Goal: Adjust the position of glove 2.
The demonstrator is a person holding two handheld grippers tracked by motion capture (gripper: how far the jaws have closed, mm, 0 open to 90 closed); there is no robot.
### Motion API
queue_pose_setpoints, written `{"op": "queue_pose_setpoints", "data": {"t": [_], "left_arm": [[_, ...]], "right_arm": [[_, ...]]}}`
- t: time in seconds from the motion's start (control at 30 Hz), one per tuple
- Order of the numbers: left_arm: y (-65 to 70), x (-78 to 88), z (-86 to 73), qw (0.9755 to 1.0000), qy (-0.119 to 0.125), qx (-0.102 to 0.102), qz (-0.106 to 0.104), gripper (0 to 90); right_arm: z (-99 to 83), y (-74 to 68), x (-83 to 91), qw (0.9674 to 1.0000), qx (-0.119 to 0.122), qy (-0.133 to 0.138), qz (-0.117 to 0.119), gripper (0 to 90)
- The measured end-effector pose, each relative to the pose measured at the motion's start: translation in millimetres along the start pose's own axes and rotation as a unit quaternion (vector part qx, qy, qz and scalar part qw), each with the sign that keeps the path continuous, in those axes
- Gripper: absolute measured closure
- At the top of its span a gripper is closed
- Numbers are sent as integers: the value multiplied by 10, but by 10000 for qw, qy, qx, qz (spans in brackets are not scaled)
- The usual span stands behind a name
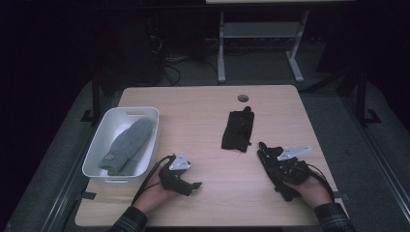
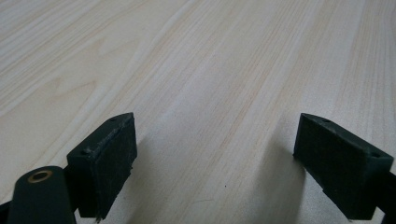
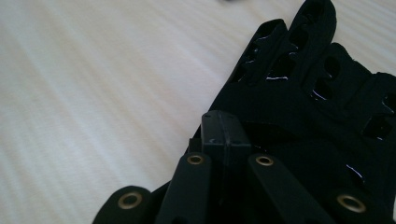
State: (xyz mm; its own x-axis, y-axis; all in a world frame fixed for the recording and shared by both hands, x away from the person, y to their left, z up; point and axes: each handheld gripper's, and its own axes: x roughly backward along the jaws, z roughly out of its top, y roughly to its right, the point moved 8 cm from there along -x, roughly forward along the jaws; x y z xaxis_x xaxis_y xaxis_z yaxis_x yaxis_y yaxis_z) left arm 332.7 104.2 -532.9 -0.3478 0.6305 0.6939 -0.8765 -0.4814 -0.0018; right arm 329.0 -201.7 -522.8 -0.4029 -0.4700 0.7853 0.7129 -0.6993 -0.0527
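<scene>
A black glove [image 3: 299,88] with cut-outs along its fingers lies in the lower right of the high view, on the pale wooden bench [image 1: 208,121], and the right gripper [image 1: 270,157] has its fingers pressed together on the glove's cuff end, as its own view shows. A second black glove [image 1: 238,129] lies flat near the middle of the frame, apart from the first. At the left edge sits a white tub [image 1: 96,154] with a grey mitten [image 1: 126,145] inside it. The left gripper [image 1: 193,186] rests low over bare wood in the lower middle, its fingers [image 2: 105,161] spread wide with nothing between them. To my eye the pinch is on a thin fold of fabric only, so the glove could slip free if it is lifted or dragged quickly, and its loose fingers might snag on the other glove or catch the tub's rim on the way across. The mitten has a small patch near its cuff, but it is too small to read, and I see no legible writing on the gloves or tub.
</scene>
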Motion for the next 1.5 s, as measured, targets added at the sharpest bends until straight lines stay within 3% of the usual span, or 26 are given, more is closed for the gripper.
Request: {"op": "queue_pose_setpoints", "data": {"t": [0.6,0.73,0.83,0.97,1.13,1.5], "left_arm": [[-1,-1,0,10000,7,-7,1,123],[-1,0,0,10000,1,-4,0,123],[-1,-1,0,10000,6,-7,0,123],[-1,-1,0,10000,7,-6,0,123],[-1,-1,0,10000,7,-6,1,123],[0,3,-6,10000,-25,-7,-6,123]], "right_arm": [[86,-493,-85,9968,602,-84,512,900],[125,-542,-83,9961,721,-36,506,900],[157,-482,11,9968,627,153,473,900],[119,-271,157,9985,380,311,233,900],[-48,-11,244,9996,69,266,-8,900],[-356,126,316,9997,-171,30,-186,900]]}}
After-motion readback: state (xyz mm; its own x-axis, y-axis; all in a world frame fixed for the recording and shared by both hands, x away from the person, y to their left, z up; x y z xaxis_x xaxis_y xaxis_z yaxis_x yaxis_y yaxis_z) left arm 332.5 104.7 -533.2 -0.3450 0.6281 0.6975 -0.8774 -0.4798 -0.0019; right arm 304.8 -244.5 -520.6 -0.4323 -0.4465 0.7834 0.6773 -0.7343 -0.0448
